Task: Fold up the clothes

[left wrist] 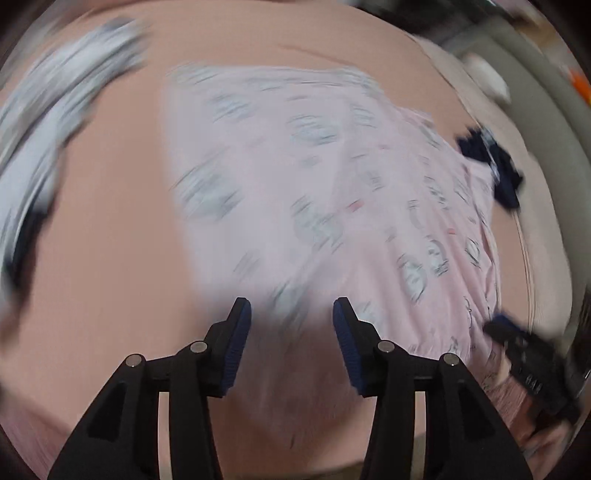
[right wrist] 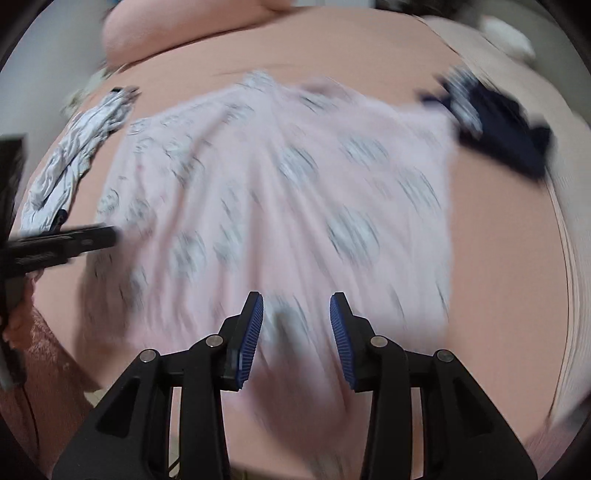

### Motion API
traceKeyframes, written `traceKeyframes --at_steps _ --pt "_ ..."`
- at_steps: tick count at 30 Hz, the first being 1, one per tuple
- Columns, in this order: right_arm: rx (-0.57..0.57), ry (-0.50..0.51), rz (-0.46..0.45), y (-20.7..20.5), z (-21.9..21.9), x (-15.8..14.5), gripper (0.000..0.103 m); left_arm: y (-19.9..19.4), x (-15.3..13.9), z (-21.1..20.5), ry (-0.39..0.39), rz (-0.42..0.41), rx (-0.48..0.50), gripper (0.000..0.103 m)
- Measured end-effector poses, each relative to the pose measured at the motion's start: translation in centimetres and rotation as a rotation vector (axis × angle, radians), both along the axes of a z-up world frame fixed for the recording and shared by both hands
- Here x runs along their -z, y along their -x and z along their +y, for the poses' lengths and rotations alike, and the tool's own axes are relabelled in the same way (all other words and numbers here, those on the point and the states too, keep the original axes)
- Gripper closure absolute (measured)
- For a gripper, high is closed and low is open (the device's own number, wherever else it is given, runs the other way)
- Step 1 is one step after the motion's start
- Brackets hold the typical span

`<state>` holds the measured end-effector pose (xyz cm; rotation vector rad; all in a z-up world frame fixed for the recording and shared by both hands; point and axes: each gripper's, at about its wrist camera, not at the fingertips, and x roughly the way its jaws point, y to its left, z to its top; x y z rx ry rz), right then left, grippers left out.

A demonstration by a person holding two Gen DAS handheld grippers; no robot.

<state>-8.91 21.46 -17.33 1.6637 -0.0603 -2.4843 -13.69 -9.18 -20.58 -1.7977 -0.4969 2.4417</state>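
Observation:
A pale pink garment (left wrist: 314, 177) printed with grey round figures lies spread flat on the pink bed sheet (left wrist: 110, 221). My left gripper (left wrist: 291, 314) hovers over the garment's near edge, open, with nothing pinched between its blue pads. My right gripper (right wrist: 296, 306) is also open and hangs over the same pink garment (right wrist: 277, 192) near its front hem, holding nothing. The other gripper shows at the frame edge in each view: the right gripper (left wrist: 524, 362) at lower right, the left gripper (right wrist: 62, 243) at left. Both views are motion-blurred.
A crumpled white and grey garment (left wrist: 55, 110) (right wrist: 74, 158) lies to the left of the pink one. A dark navy garment (left wrist: 491, 166) (right wrist: 498, 125) sits at its far right corner. A pink pillow (right wrist: 166, 29) is at the back. The mattress edge (right wrist: 569, 258) runs down the right.

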Motion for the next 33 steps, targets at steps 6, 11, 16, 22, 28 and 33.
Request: traceKeyframes --at_steps 6,11,16,22,28,33 --pt "0.149 0.033 0.029 -4.4 3.5 1.1 0.062 -5.5 1.9 -2.9 -0.116 0.026 -0.137 0.055" --pt "0.189 0.063 0.039 -6.0 5.2 0.8 0.052 -7.1 2.3 -3.2 -0.256 0.03 -0.141 0.055" --pt "0.172 0.071 -0.007 -5.6 3.4 2.6 0.049 -6.9 2.6 -1.5 -0.216 0.063 -0.109 0.056" --pt "0.137 0.186 0.007 -4.2 2.2 3.9 0.085 -6.5 2.3 -0.8 -0.257 0.095 -0.088 0.083" --pt "0.136 0.257 -0.013 -3.1 1.8 5.0 0.078 -6.5 3.4 -1.1 -0.338 0.066 -0.094 0.072" --pt "0.115 0.212 0.001 -2.4 1.5 4.8 0.082 -7.1 0.9 -0.1 -0.21 0.153 -0.074 0.091"
